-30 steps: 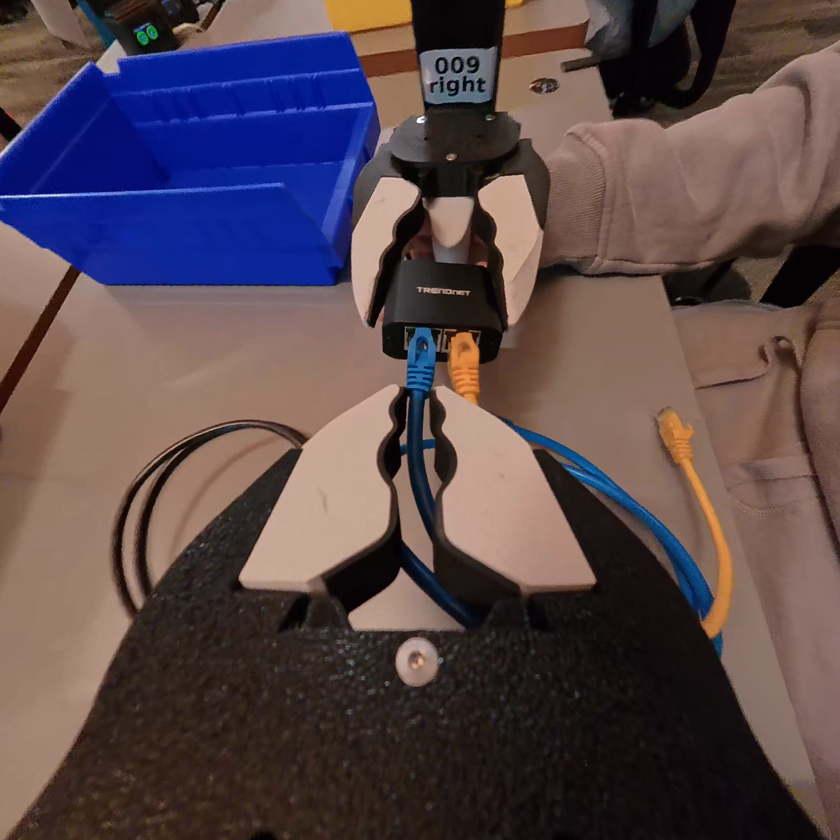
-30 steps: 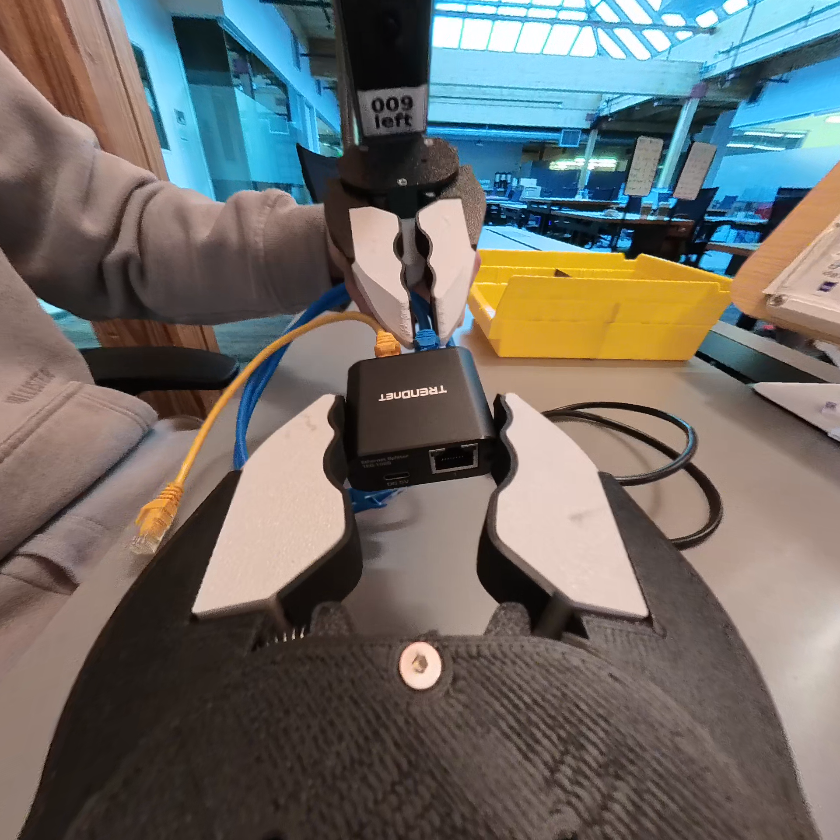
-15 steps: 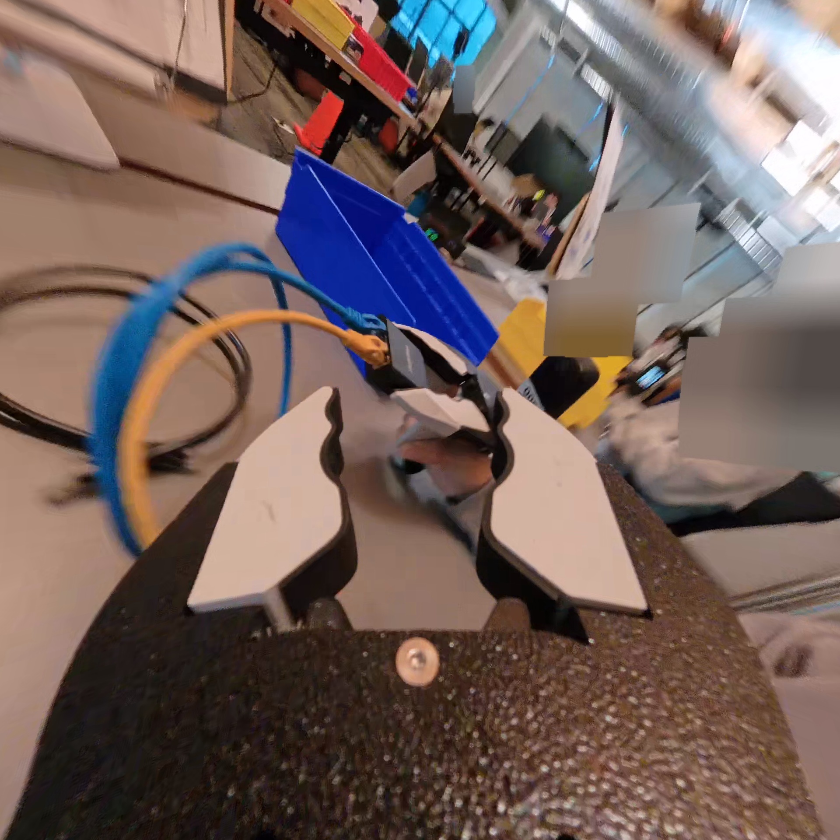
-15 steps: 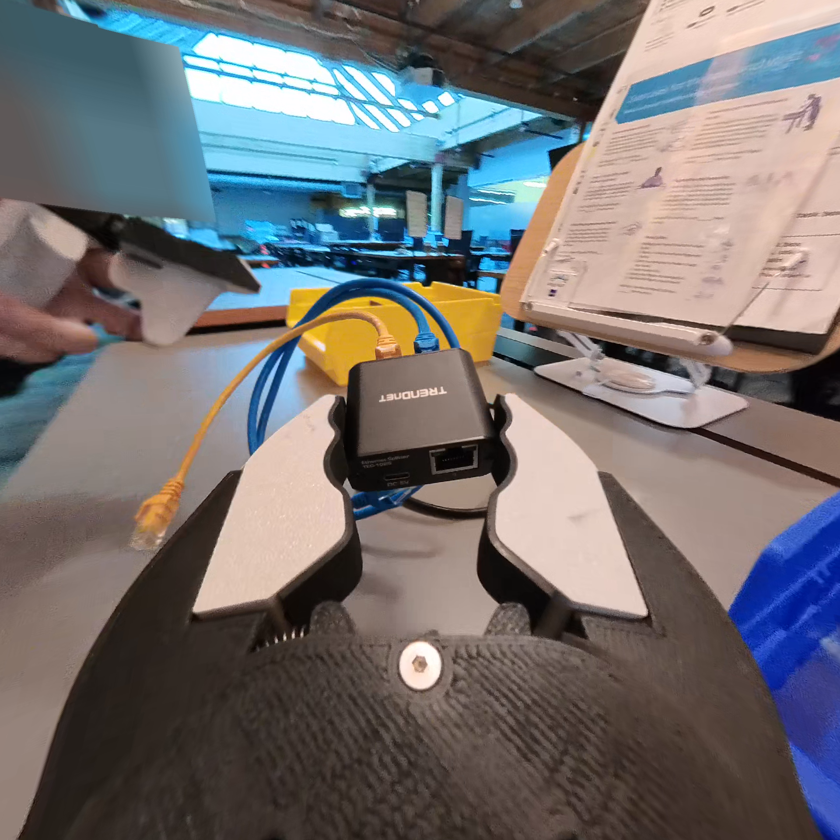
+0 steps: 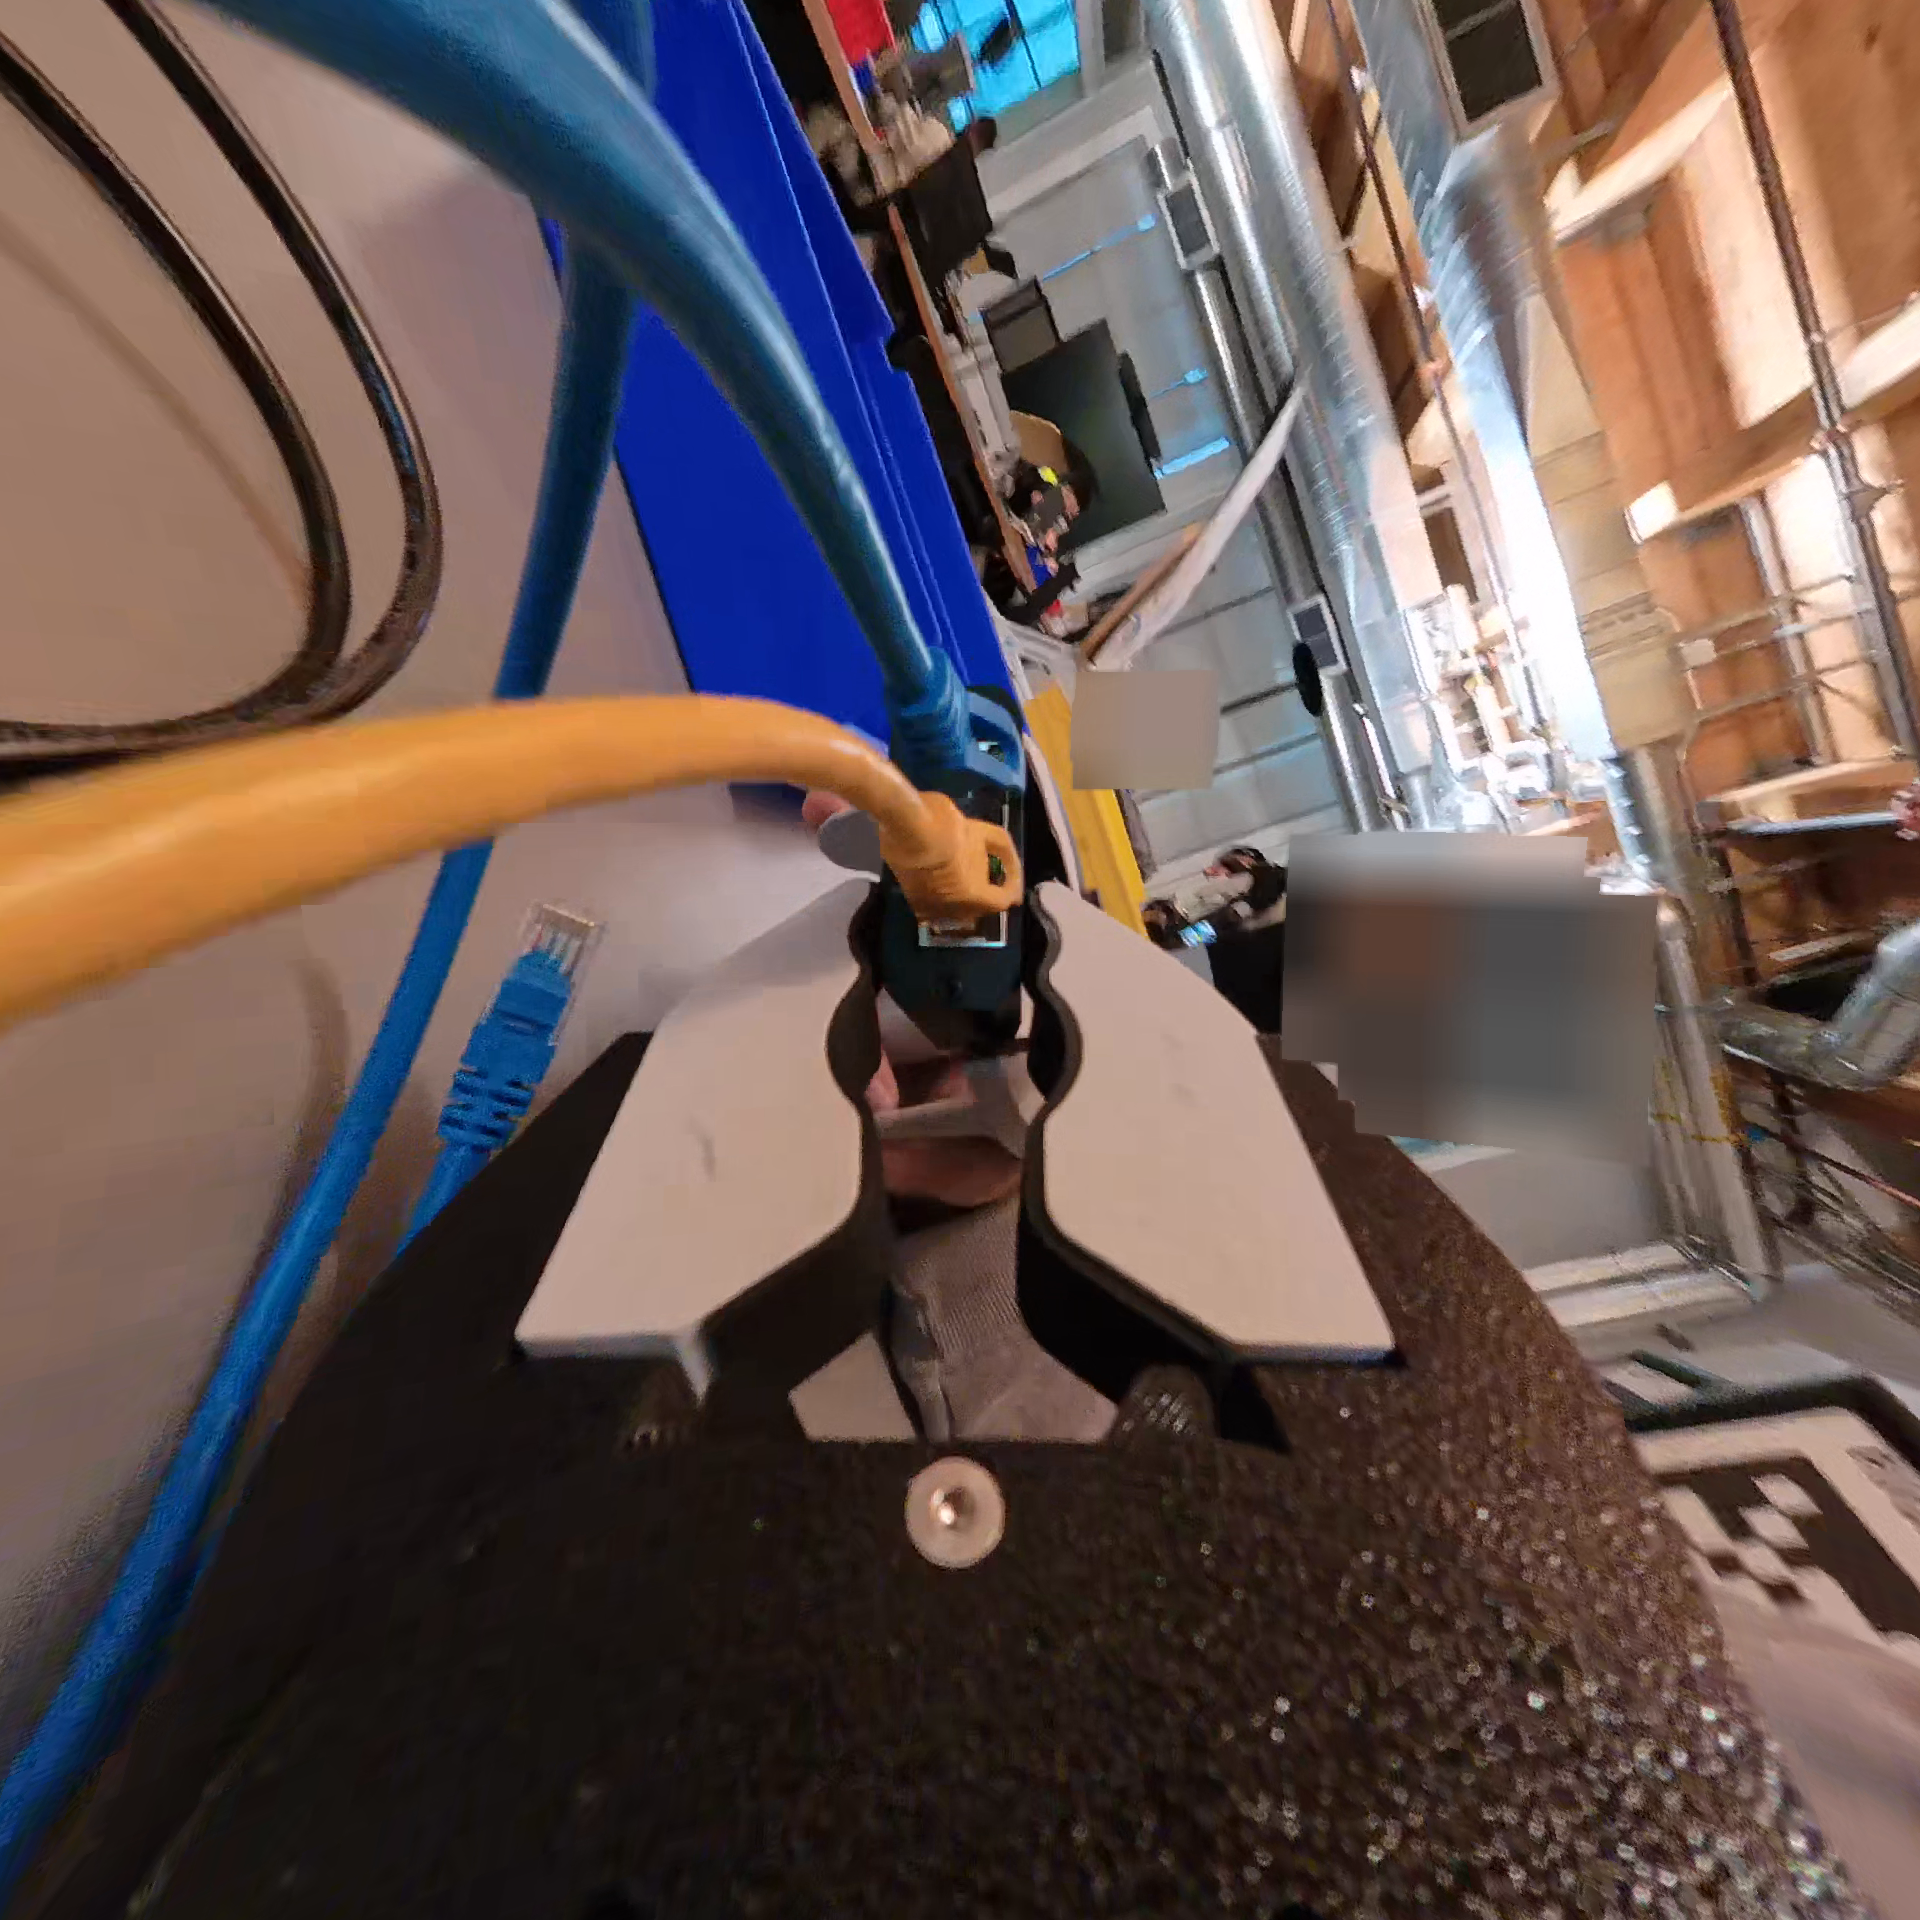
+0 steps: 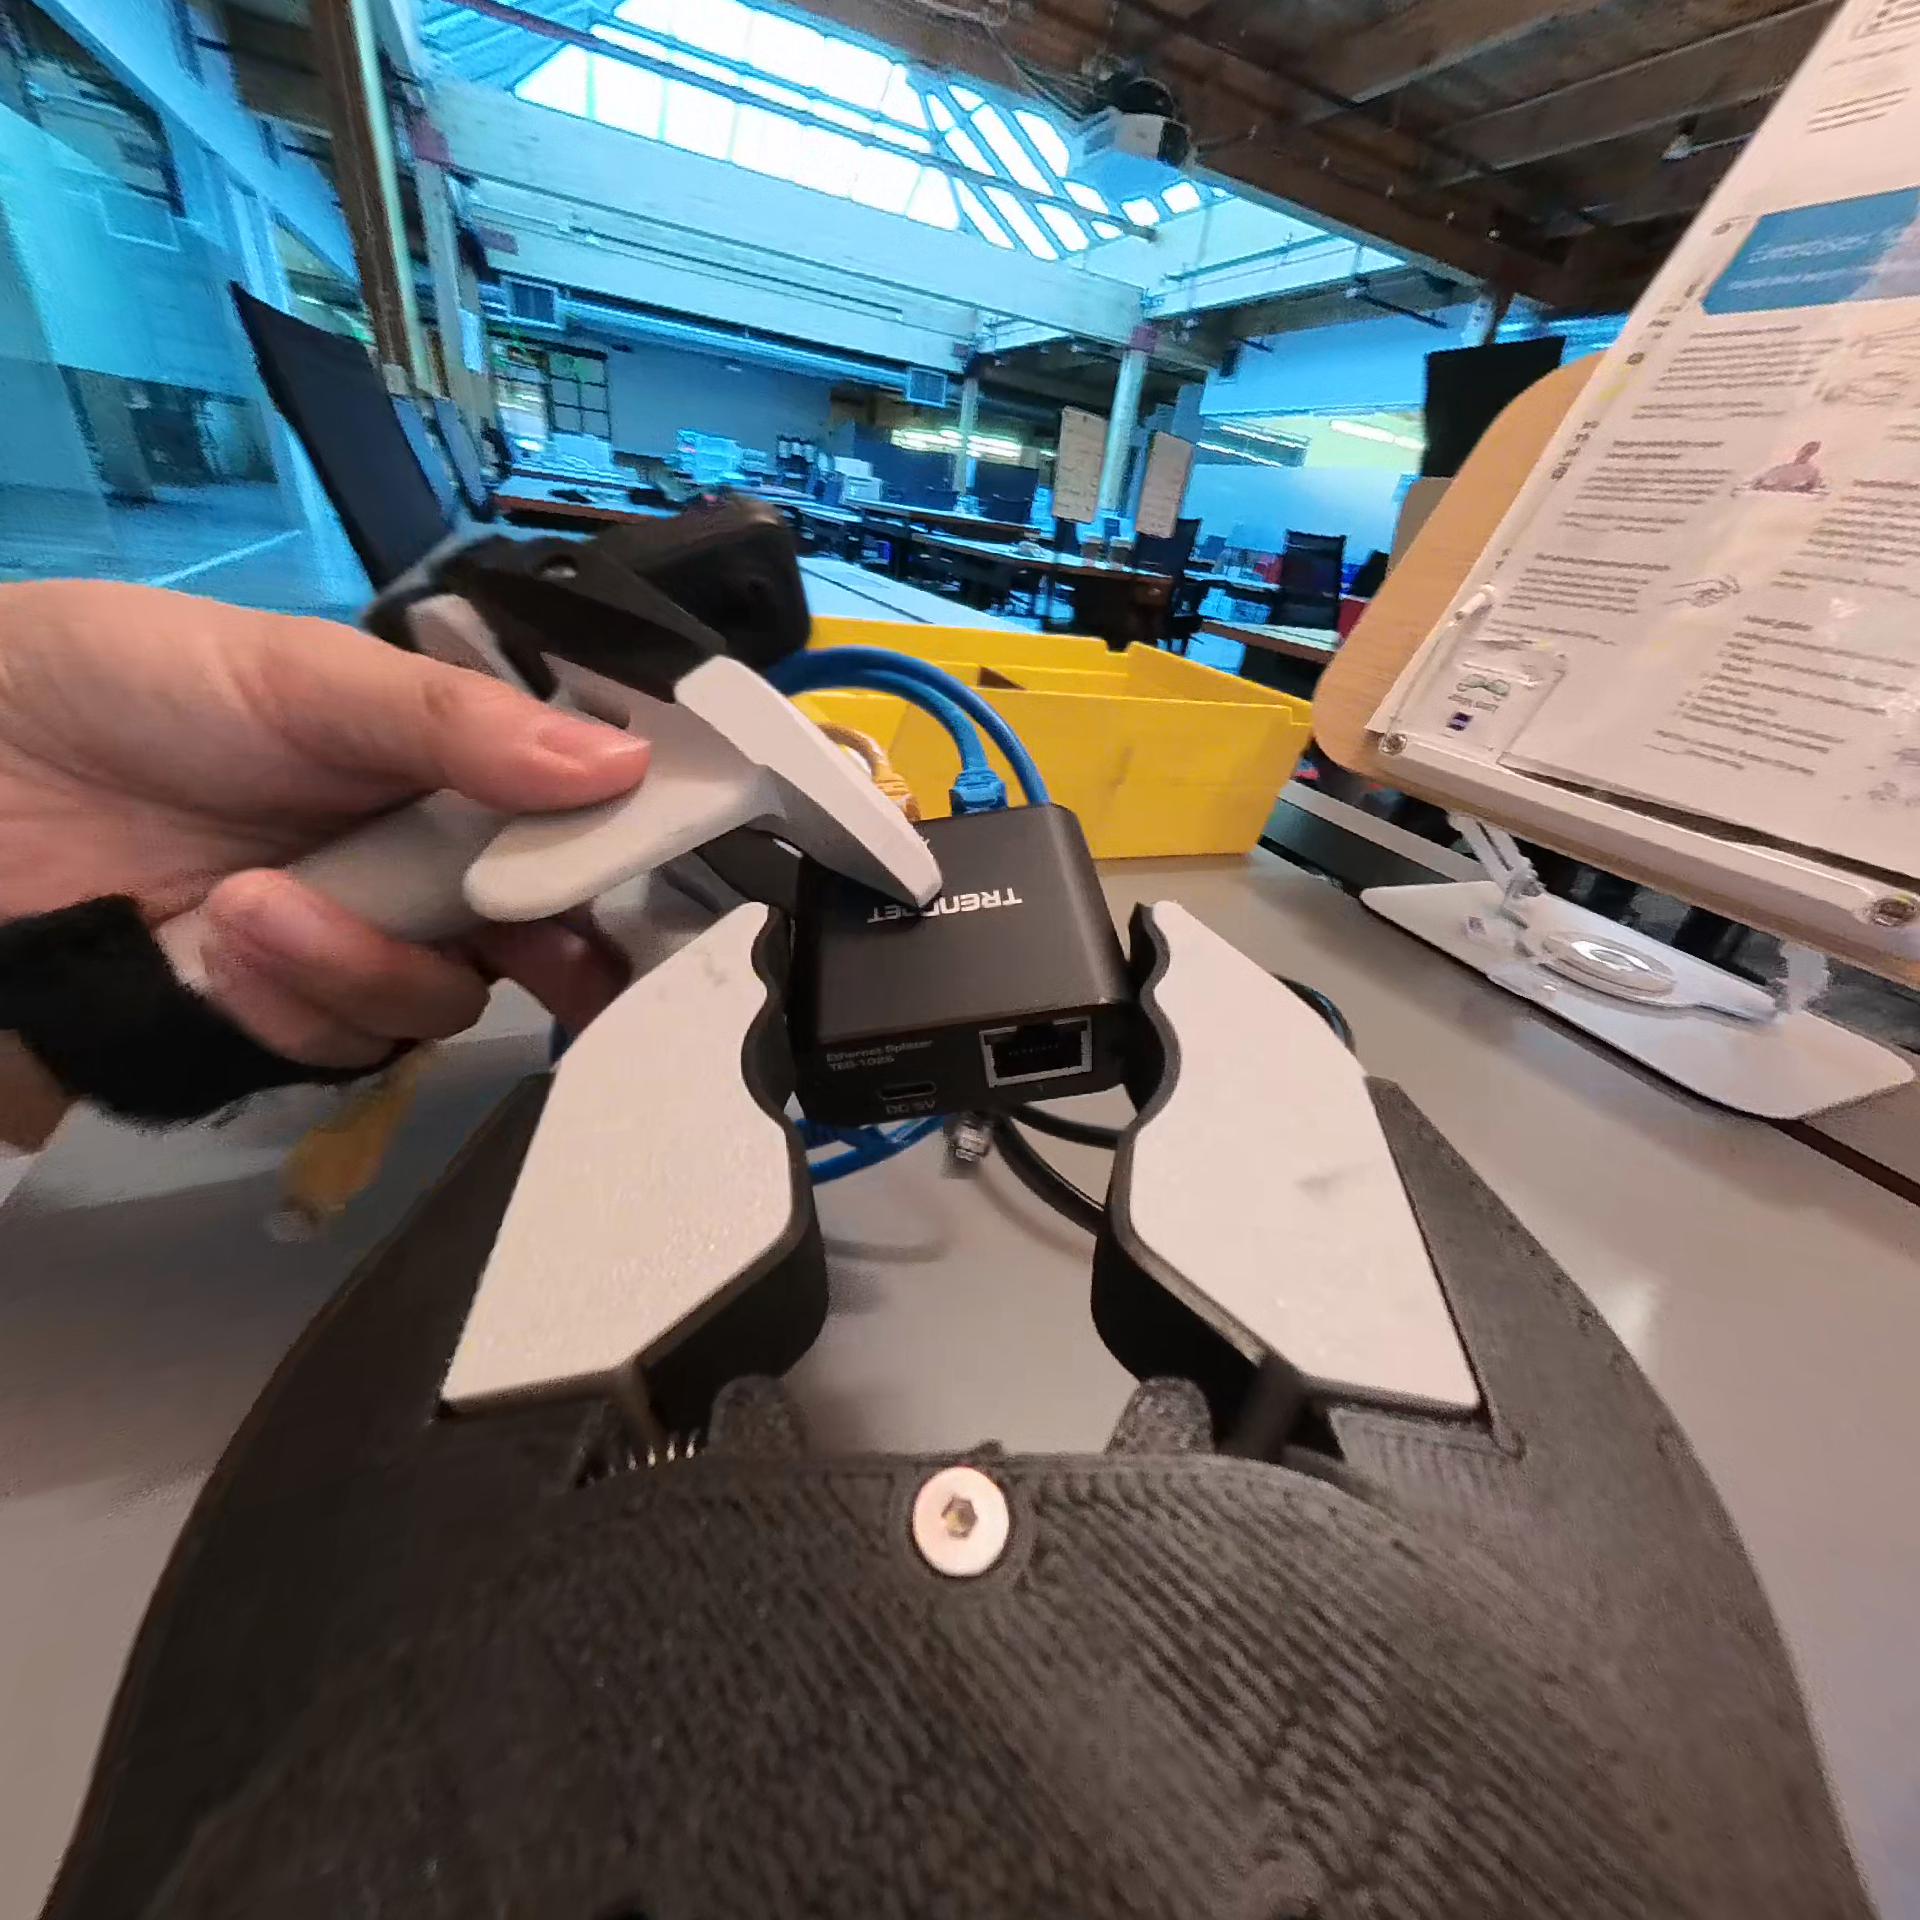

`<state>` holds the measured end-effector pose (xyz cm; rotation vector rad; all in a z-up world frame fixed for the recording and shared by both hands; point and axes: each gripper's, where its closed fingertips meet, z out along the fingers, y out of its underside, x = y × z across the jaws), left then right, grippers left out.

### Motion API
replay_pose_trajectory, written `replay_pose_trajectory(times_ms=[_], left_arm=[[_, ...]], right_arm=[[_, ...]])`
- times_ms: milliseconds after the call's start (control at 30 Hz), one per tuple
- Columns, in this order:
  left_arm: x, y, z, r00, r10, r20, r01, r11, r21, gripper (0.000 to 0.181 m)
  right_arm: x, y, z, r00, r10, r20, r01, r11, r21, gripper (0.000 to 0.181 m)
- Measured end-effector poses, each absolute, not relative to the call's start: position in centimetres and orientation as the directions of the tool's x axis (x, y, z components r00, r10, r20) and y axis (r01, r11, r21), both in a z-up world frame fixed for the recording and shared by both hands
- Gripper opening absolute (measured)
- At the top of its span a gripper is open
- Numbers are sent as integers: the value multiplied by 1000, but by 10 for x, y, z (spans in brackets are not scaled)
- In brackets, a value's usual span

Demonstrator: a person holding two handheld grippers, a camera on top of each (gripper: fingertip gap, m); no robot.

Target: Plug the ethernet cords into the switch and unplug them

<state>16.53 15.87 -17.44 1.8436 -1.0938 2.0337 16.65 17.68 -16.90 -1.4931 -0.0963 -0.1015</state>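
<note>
The black switch [image 6: 966, 977] is held off the grey table [image 6: 1558, 1299] between the jaws of my right gripper [image 6: 956, 920], which is shut on its two sides. A yellow cord's plug [image 6: 883, 774] and a blue cord's plug [image 6: 977, 790] sit in its far ports; the near port is empty. My left gripper [image 5: 951, 935] comes in from the side, jaws narrowed onto the switch [image 5: 961, 987] top and bottom. Its upper finger [image 6: 790, 769] rests on the switch's top. The yellow cord [image 5: 416, 790] and blue cord [image 5: 727, 312] arc away to the left.
A loose blue plug [image 5: 520, 1029] and a blurred loose yellow plug [image 6: 332, 1153] lie on the table. A black cable [image 5: 343, 520] loops nearby. A blue bin [image 5: 748, 520], a yellow bin [image 6: 1143, 748] and a document stand [image 6: 1662, 623] border the area. A person's hand [image 6: 260, 748] holds the left gripper. The tips of both grippers are at nearly the same place.
My left gripper let go of the blue cord, opened, swung round to the switch's side and closed onto the switch. My right gripper kept its hold and turned.
</note>
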Motion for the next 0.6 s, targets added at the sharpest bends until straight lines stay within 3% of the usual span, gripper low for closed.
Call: replay_pose_trajectory(times_ms=[133,300,400,600], left_arm=[[152,158,-175,-238,-247,939,-760,-554,-339,23],[121,145,-170,-289,-193,938,-916,-228,-329,23],[113,138,-166,-287,-152,946,-944,-123,-306,23],[130,148,-158,-308,-164,937,-917,-213,-338,23]], right_arm=[[157,153,-150,977,196,87,54,171,-984,70],[141,141,-160,929,320,185,170,76,-983,74],[120,148,-167,889,404,214,204,68,-977,70],[128,157,-160,915,302,267,252,88,-964,63]])
